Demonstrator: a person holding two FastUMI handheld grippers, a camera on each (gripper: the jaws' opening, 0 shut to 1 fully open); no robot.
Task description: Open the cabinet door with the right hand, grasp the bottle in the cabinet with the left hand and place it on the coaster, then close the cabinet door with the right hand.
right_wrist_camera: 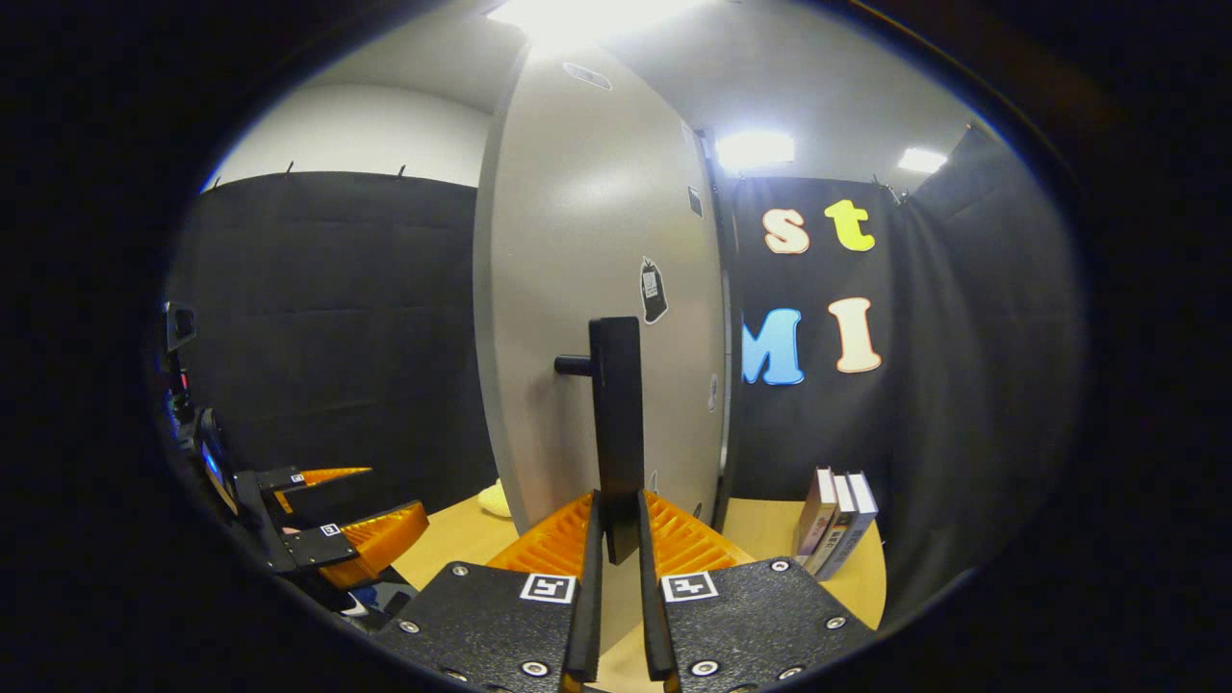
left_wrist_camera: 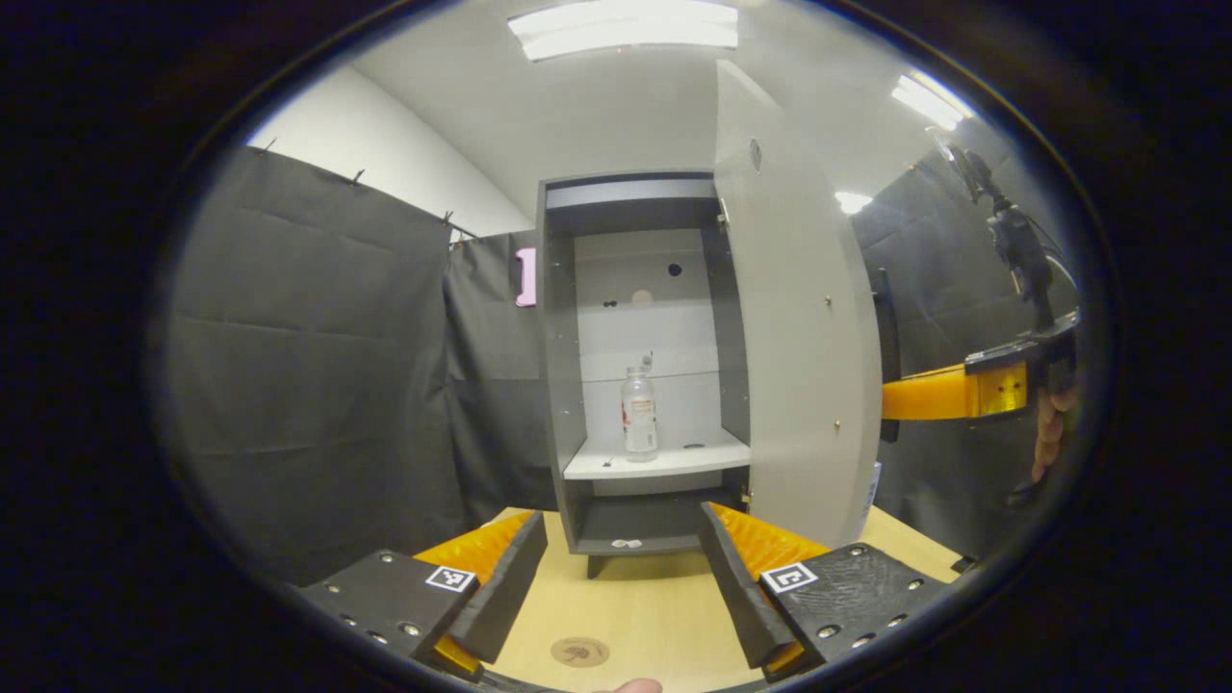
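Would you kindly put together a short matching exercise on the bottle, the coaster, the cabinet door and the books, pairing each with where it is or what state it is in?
Things:
1. bottle
2. coaster
3. cabinet door
4. books

Places or states:
A. swung open, its black handle clamped by the right gripper
B. standing upright on the cabinet shelf
C. leaning on the table beside the booth wall
D. lying flat on the table between the open left gripper's fingers

Pairs: 1-B, 2-D, 3-A, 4-C

No text can be read: the bottle (left_wrist_camera: 639,410) label, door (right_wrist_camera: 597,289) stickers and book (right_wrist_camera: 835,520) spines are too small or blurred.
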